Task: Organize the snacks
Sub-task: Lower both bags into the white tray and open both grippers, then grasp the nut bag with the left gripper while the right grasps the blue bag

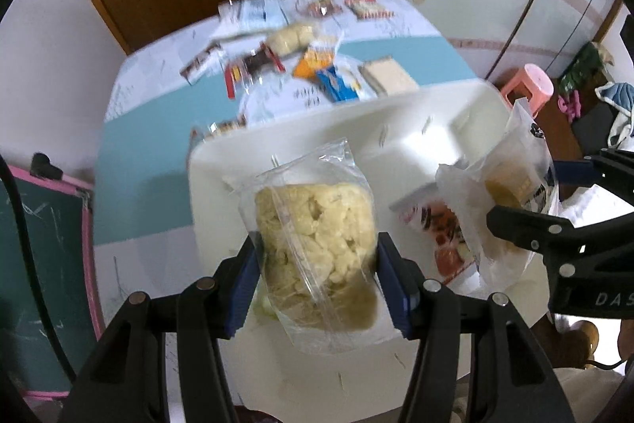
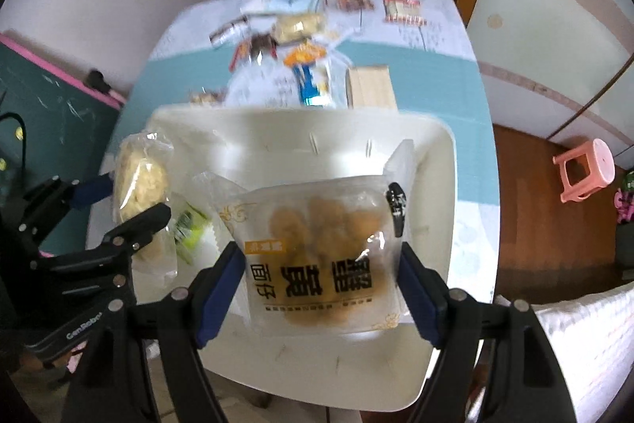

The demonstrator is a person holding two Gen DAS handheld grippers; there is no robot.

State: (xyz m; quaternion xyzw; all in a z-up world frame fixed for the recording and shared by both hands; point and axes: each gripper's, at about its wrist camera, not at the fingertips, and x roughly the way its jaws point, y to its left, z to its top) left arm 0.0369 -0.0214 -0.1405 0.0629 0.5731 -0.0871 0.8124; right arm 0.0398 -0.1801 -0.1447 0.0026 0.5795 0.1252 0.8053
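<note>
My left gripper (image 1: 317, 260) is shut on a clear bag of pale yellow puffed snack (image 1: 315, 232) and holds it over the white bin (image 1: 436, 113). My right gripper (image 2: 321, 264) is shut on a frosted bag of brown snacks with black lettering (image 2: 317, 244) and holds it over the same bin (image 2: 436, 153). Each gripper shows in the other's view, the right one (image 1: 527, 193) with its bag (image 1: 511, 177), the left one (image 2: 130, 201) with its bag (image 2: 138, 181). A red-printed packet (image 1: 443, 224) and a green packet (image 2: 190, 224) lie in the bin.
Several loose snack packets (image 1: 325, 66) lie on the table (image 1: 138, 153) beyond the bin, with a tan box (image 2: 370, 86) at its right. A pink stool (image 2: 586, 169) stands on the floor to the right. A green chalkboard (image 1: 47, 264) leans at the left.
</note>
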